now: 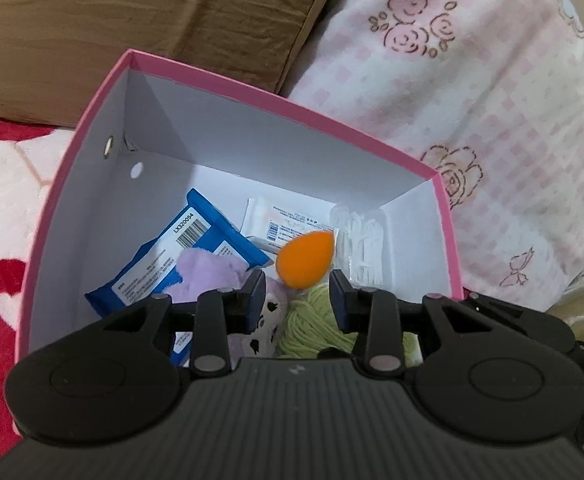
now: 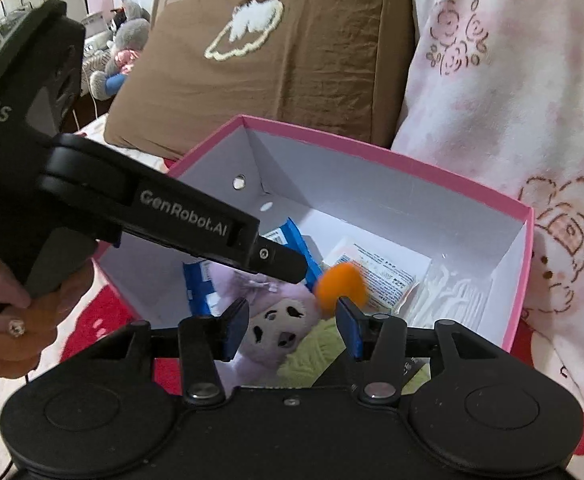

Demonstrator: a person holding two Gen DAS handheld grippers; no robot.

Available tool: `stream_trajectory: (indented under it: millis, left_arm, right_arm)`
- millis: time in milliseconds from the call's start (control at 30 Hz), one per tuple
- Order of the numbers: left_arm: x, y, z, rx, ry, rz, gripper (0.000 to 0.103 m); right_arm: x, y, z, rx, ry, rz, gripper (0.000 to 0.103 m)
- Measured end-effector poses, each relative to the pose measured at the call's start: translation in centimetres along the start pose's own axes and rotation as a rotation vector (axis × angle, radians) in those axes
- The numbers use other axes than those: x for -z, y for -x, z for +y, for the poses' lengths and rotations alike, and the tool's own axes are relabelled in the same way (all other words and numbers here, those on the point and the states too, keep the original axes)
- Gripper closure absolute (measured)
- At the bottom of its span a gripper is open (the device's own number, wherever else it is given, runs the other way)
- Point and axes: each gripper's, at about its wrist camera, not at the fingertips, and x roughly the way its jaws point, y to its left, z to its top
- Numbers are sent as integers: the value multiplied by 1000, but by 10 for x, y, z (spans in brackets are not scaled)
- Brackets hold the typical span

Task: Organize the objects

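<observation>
Your right gripper (image 2: 292, 328) stands released over the pink box (image 2: 392, 160); the orange sponge (image 2: 342, 286) blurs mid-frame. Your left gripper (image 1: 297, 294) is parted, grasping nothing.

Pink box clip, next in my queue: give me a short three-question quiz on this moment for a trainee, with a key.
1. True or false: the pink box is closed with a lid.
2. Which thing in the box is orange? A) the flat packet with a barcode B) the egg-shaped sponge C) the ball of yarn
3. Short answer: do the pads of the right gripper press on anything?

Key
1. False: it stands open, with no lid on it.
2. B.
3. No: the jaws stand apart with nothing pinched, above the purple plush toy.
</observation>
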Motion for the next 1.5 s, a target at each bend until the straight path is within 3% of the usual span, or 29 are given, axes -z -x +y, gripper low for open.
stream_trajectory:
  millis: [267,467,700,1233,1500]
  left_arm:
    - [20,31,-3,-48,-13,-20,70]
    - [35,53,-12,-55,-59,10,70]
    - [53,82,-30,-84,-145,11,69]
    - [79,145,-45,-127,-200,12,67]
    - [90,161,-51,-174,-223,17,59]
  right_arm:
    - [19,34,-5,27,-67,-78,49]
    - [29,60,3,52,-88,-115,47]
    - [33,79,24,76,-59,-127,42]
    - [40,123,57,106,-72,-150,36]
    - [49,140,72,110,-71,-161,34]
